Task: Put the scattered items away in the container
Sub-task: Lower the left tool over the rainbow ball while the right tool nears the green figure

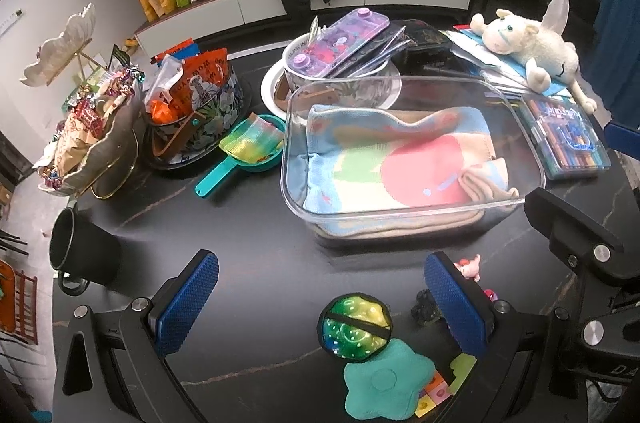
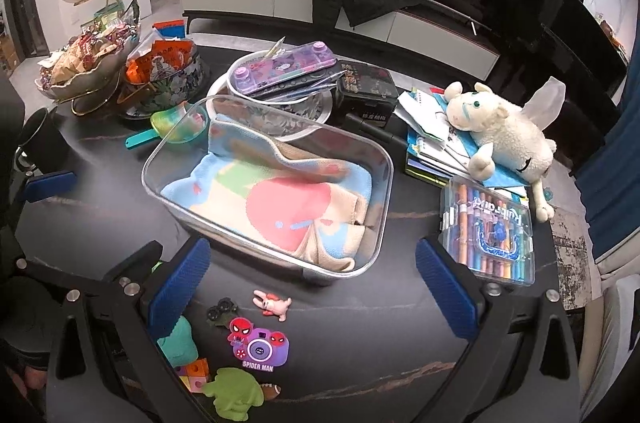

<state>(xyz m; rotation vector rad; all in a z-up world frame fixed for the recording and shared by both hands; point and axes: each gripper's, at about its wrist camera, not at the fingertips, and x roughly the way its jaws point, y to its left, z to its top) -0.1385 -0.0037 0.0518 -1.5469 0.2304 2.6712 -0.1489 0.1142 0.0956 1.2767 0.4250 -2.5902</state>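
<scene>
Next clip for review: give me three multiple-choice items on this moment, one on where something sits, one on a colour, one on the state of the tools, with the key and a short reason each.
1. Where does the plush sheep lie?
A. inside the clear container
B. on the stack of books
C. on the floor

2. What colour is the star-shaped toy near the left tool?
A. teal
B. red
C. white

3. How do both tools stand?
A. both shut on toys
B. left shut on the towel, right open
C. both open, holding nothing

Key:
1 B, the sheep rests on the stack of books to the right of the clear container.
2 A, the star is teal, lying beside the round green sequin toy.
3 C, the left tool's and the right tool's blue pads stand wide apart with only table between them.
</scene>
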